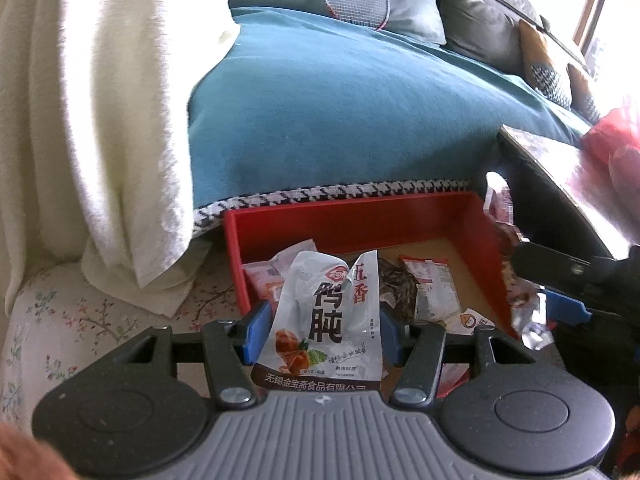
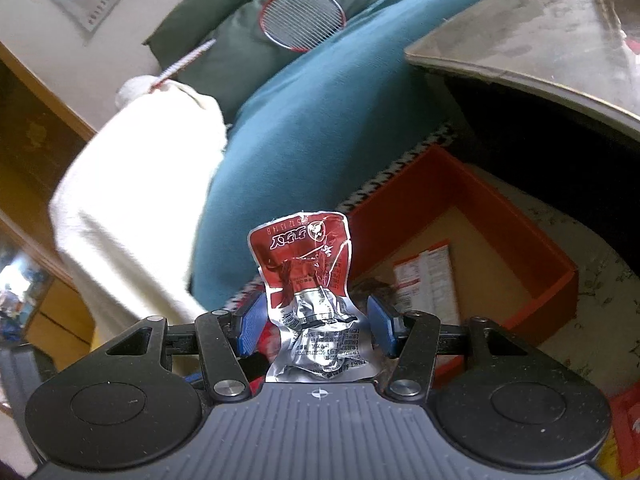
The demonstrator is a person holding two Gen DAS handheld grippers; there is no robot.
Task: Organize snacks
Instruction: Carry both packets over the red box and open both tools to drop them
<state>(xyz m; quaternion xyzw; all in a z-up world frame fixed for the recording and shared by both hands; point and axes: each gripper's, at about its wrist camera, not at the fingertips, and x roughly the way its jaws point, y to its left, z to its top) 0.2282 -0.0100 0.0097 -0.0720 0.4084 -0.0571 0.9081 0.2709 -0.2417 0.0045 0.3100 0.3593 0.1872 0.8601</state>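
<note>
Left wrist view: left gripper fingers clamped on a white snack packet with black characters, held upright just near of the red box. The box sits on a floral-covered surface against a teal sofa cover, and already holds several packets, one an orange-and-white packet lying flat near its middle. The right gripper shows at the right edge, just beside the box's right wall. To do this well, I'd carry the white packet over the near wall, clear of the rim, and let go over bare cardboard floor, not on the pile at the left. Right wrist view: right gripper fingers closed on a crumpled red-and-silver packet, pads pressing its silver lower part. The red box lies right and beyond, open, bare floor showing at its far corner. Judgement: swing this one right, above the box wall, then lower before release, since the crumpled foil is light and may flutter out. Release one hand at a time so the grippers don't collide over the box; a white towel at left is no concern.
</note>
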